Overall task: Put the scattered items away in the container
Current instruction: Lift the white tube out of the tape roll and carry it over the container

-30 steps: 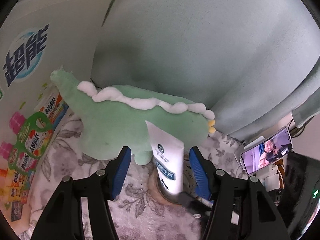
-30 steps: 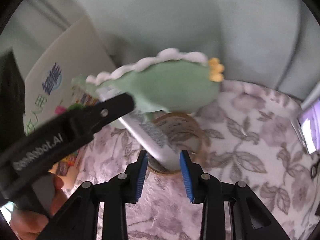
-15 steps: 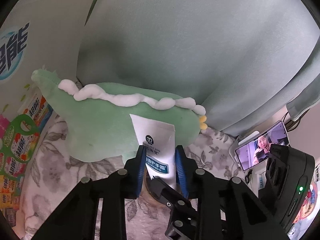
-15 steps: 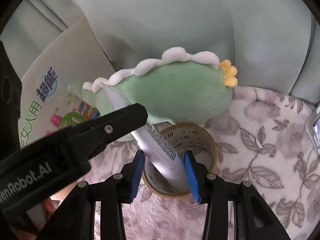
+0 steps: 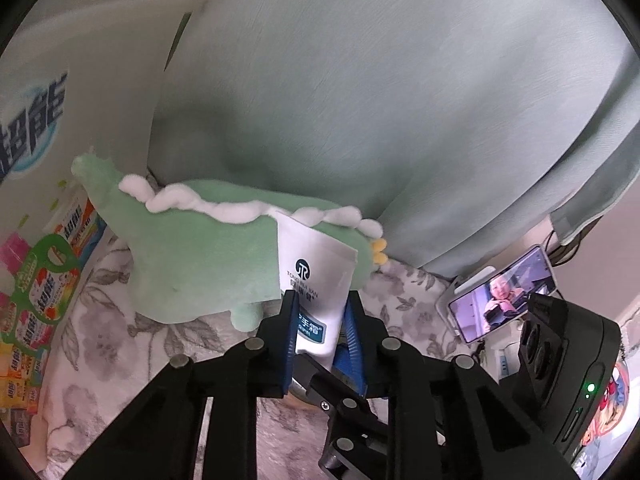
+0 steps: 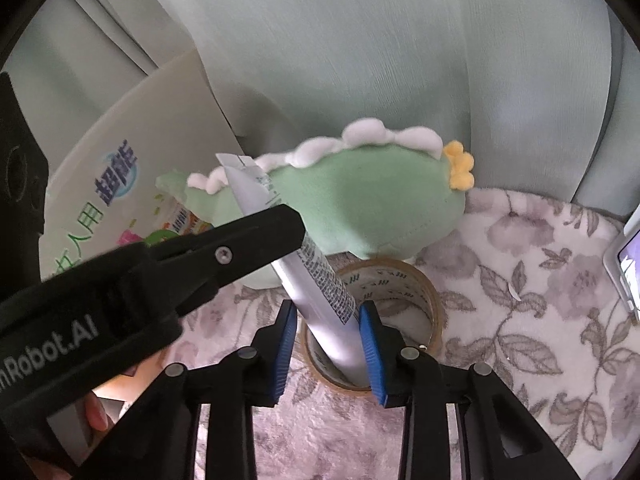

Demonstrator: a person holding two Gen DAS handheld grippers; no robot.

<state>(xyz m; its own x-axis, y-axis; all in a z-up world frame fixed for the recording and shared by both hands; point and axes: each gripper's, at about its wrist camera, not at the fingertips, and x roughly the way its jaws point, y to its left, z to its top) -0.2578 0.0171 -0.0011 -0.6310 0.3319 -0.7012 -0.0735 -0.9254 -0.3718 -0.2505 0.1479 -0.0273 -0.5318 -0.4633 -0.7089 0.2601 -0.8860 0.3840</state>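
My left gripper [image 5: 320, 340] is shut on a white hand cream tube [image 5: 316, 276] and holds it upright, crimped end up. In the right wrist view the tube [image 6: 316, 276] leans with its cap end inside a roll of clear tape [image 6: 404, 280] lying flat on the floral cloth. The left gripper's finger [image 6: 224, 256] crosses the tube there. My right gripper [image 6: 328, 344] is open, its blue pads on either side of the tube's lower end, apart from it. A green plush dinosaur [image 6: 360, 204] lies just behind the tape roll.
A white bag with blue lettering and colourful prints [image 5: 36, 160] stands at the left. A green curtain [image 5: 380, 100] hangs behind the plush. A phone on a stand [image 5: 504, 296] sits at the right edge of the floral cloth [image 6: 520, 320].
The left gripper closed on the tube and lifted it more upright. The right gripper opened and let go of the tube, staying beside its lower end over the tape roll.
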